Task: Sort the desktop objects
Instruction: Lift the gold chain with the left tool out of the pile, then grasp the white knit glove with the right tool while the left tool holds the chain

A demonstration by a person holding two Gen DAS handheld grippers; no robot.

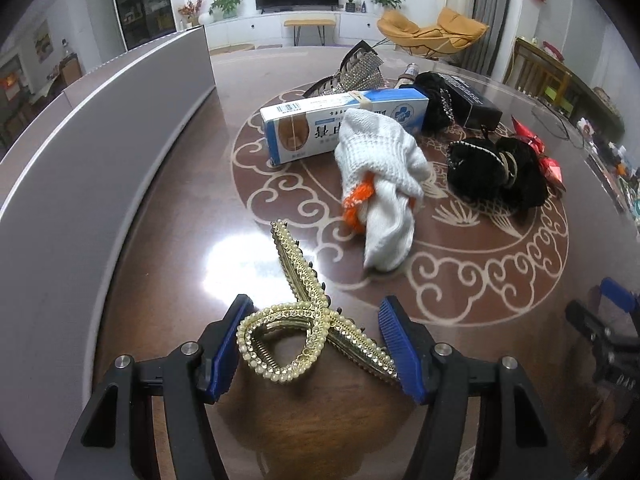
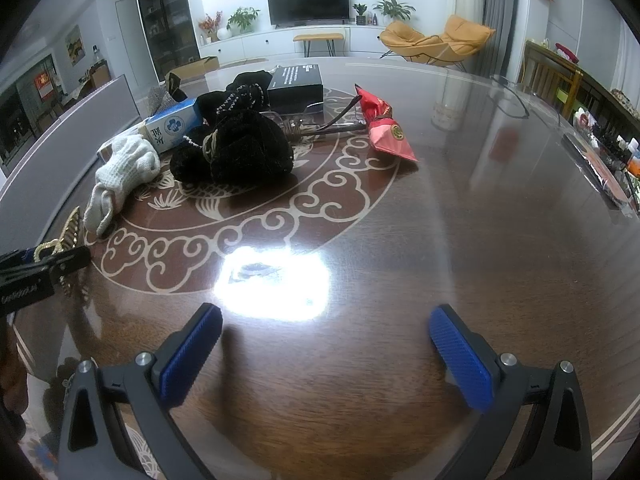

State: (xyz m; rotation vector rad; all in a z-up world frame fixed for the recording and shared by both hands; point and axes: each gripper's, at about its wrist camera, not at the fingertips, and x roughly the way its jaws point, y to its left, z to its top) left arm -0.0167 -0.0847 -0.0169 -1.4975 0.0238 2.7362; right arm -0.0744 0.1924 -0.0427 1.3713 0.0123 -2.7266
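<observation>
While the left gripper [image 1: 312,344] brackets a gold hair clip [image 1: 304,320] with fingers parted, the right gripper [image 2: 326,354] hangs released and most clutter awaits sorting on the worktop [image 2: 460,220].

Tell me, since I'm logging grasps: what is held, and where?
Left gripper brackets the gold hair clip at its looped end, not clamped. Right gripper is empty.

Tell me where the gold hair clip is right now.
In the left wrist view, the gold hair clip lies on the table between the open left hand-held gripper fingers, just nearer than the white glove.
</observation>
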